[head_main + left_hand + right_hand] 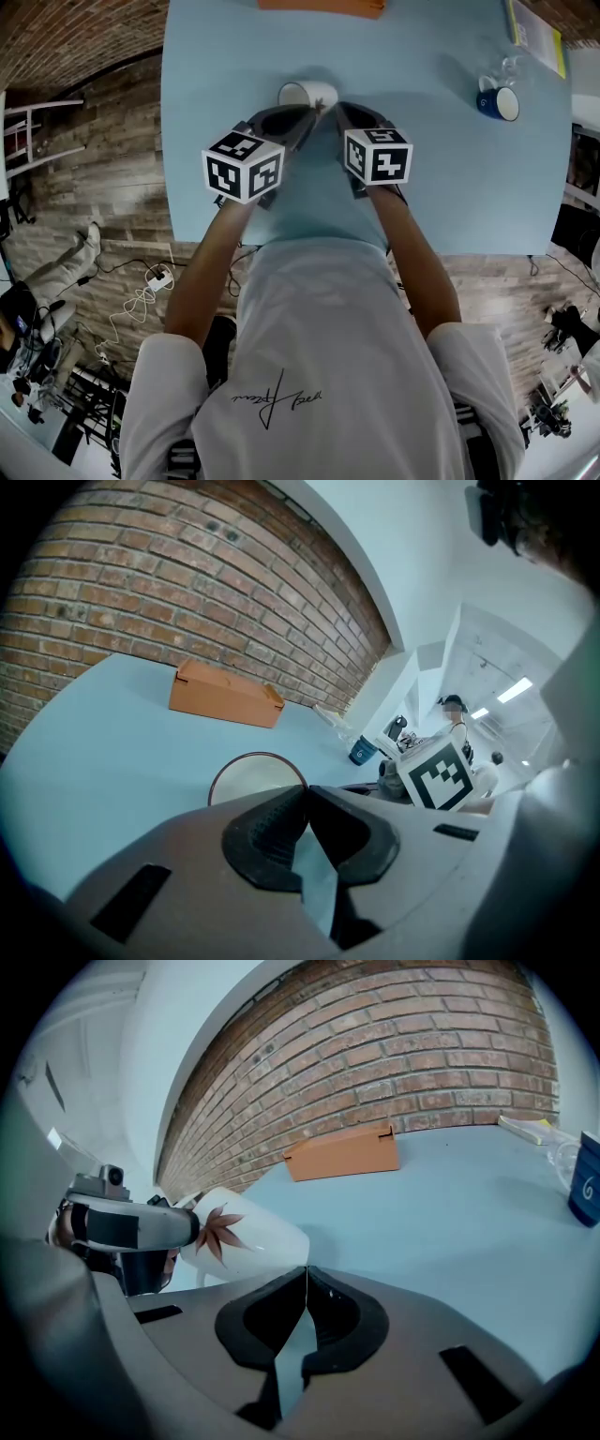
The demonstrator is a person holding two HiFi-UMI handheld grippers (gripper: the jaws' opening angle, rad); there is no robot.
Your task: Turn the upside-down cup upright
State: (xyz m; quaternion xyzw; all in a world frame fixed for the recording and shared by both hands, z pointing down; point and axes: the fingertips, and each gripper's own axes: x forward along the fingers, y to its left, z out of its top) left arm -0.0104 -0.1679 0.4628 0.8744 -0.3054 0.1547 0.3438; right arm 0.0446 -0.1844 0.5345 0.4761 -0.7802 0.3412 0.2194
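A white cup [307, 94] with a red-brown leaf print lies on its side on the light blue table [450, 178], mouth toward the left. In the left gripper view its dark-rimmed mouth [255, 778] shows just beyond my left gripper [306, 792], whose jaws are shut tip to tip. The right gripper view shows the cup's leaf side [251, 1232] just past my right gripper [307, 1272], also shut with nothing between its jaws. From the head view, the left gripper [315, 112] and right gripper [338, 108] meet close below the cup. Whether either touches the cup I cannot tell.
An orange box [322, 6] lies at the table's far edge. At the far right a blue mug [497, 101] stands beside a clear glass [511, 67] and a yellow-edged booklet [536, 33]. Wooden floor with cables [141, 300] lies to the left.
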